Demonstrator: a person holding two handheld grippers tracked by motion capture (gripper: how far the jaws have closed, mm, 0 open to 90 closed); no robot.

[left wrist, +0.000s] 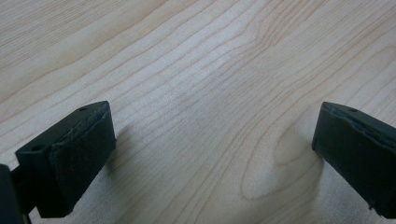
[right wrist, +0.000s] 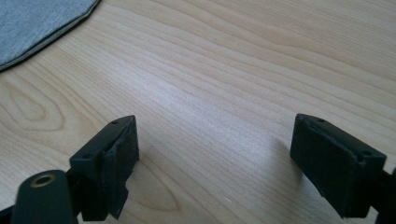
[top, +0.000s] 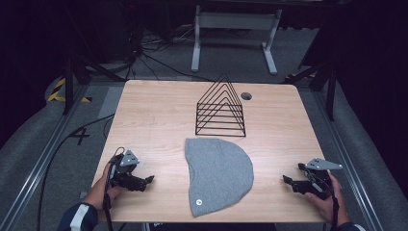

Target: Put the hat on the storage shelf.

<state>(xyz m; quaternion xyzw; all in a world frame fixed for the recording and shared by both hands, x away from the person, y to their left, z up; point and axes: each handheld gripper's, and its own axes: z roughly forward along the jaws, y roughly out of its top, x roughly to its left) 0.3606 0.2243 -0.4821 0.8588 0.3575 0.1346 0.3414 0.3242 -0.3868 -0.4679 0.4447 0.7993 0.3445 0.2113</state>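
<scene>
A grey knit beanie (top: 217,174) lies flat on the wooden table (top: 154,115), near the front edge at the middle; its edge shows at the top left of the right gripper view (right wrist: 37,23). Behind it stands a black wire rack (top: 220,109) with triangular dividers. My left gripper (top: 150,180) rests low over the table at the front left, pointing toward the beanie, jaws wide apart with bare wood (left wrist: 210,107) between them (left wrist: 215,154). My right gripper (top: 286,179) sits at the front right, also pointing inward, open and empty (right wrist: 215,158).
A round cable hole (top: 246,96) sits in the table's back right area. Beyond the table stand a white desk frame (top: 234,33) and loose cables on the grey floor. Metal rails run along both sides of the table.
</scene>
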